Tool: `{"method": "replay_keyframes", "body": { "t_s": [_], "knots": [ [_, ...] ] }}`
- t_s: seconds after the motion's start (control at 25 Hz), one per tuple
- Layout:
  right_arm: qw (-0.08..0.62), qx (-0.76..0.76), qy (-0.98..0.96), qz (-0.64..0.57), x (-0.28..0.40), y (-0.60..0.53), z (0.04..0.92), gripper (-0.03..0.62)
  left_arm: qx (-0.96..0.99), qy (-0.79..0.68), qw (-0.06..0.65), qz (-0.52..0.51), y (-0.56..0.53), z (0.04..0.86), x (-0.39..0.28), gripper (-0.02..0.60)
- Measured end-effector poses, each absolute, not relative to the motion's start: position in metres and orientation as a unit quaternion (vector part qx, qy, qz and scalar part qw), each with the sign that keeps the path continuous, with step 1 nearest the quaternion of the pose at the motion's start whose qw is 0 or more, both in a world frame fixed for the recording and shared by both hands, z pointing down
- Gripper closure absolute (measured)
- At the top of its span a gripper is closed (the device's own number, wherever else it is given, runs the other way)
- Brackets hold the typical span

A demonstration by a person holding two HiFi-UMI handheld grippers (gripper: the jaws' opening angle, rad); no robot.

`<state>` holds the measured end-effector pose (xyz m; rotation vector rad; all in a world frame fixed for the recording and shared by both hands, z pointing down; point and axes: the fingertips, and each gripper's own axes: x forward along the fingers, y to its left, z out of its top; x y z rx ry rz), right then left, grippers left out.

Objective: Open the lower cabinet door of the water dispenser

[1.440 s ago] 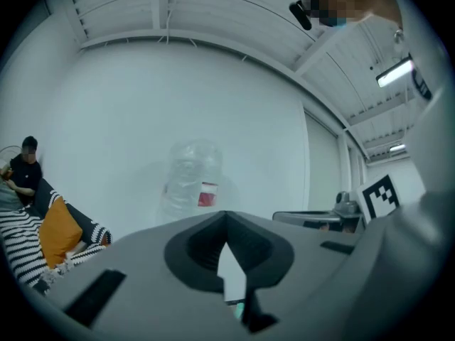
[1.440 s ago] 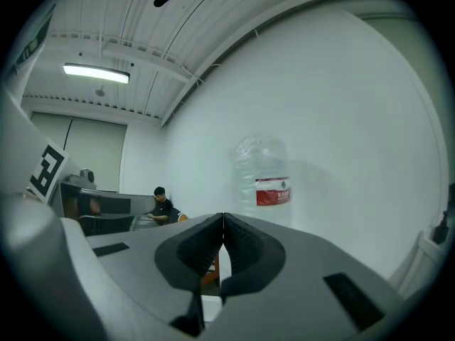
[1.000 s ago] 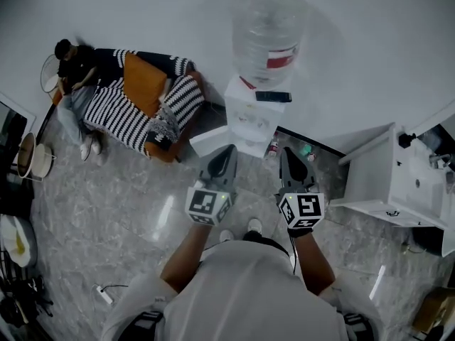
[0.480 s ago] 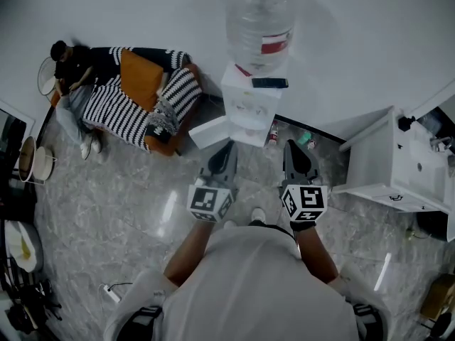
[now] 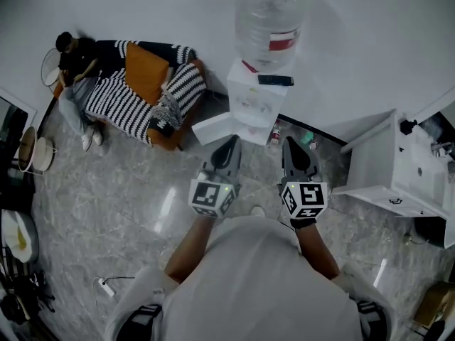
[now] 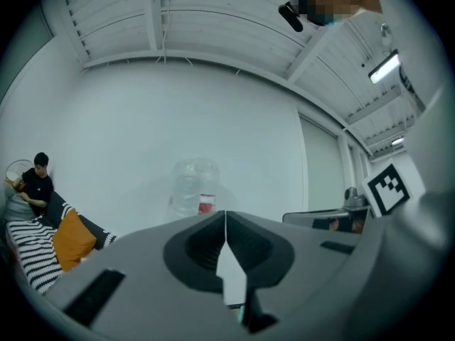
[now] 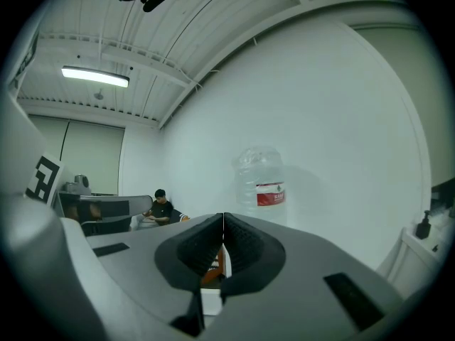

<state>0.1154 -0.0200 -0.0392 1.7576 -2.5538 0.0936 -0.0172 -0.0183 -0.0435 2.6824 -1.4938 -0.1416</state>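
Observation:
The white water dispenser (image 5: 253, 105) stands against the wall with a large clear bottle (image 5: 270, 23) on top; the bottle (image 6: 193, 189) also shows in the left gripper view and the bottle (image 7: 261, 185) in the right gripper view. A white panel (image 5: 213, 128), seemingly the lower cabinet door, juts out to the left from the dispenser's base. My left gripper (image 5: 232, 142) points at that panel, close to it, jaws shut and empty (image 6: 225, 222). My right gripper (image 5: 291, 145) hangs just right of the dispenser's base, also shut on nothing (image 7: 223, 226).
A dark phone (image 5: 276, 80) lies on the dispenser's top. A person (image 5: 77, 73) sits on a striped sofa (image 5: 142, 101) at the left. A white cabinet with a sink (image 5: 398, 172) stands at the right. Small bottles (image 5: 306, 139) sit on the floor by the wall.
Both grippers have drifted a little across the floor in front of the dispenser, and the head view has shifted. Their jaws stay shut.

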Motion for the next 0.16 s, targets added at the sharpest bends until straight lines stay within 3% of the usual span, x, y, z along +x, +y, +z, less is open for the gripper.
{"method": "replay_keyframes", "body": {
  "t_s": [0.16],
  "knots": [
    [0.021,0.556,-0.83,0.029,0.101,-0.018,-0.038,0.583,0.87,-0.49,0.035,-0.043,-0.013,-0.04,-0.026,0.568]
  ]
}}
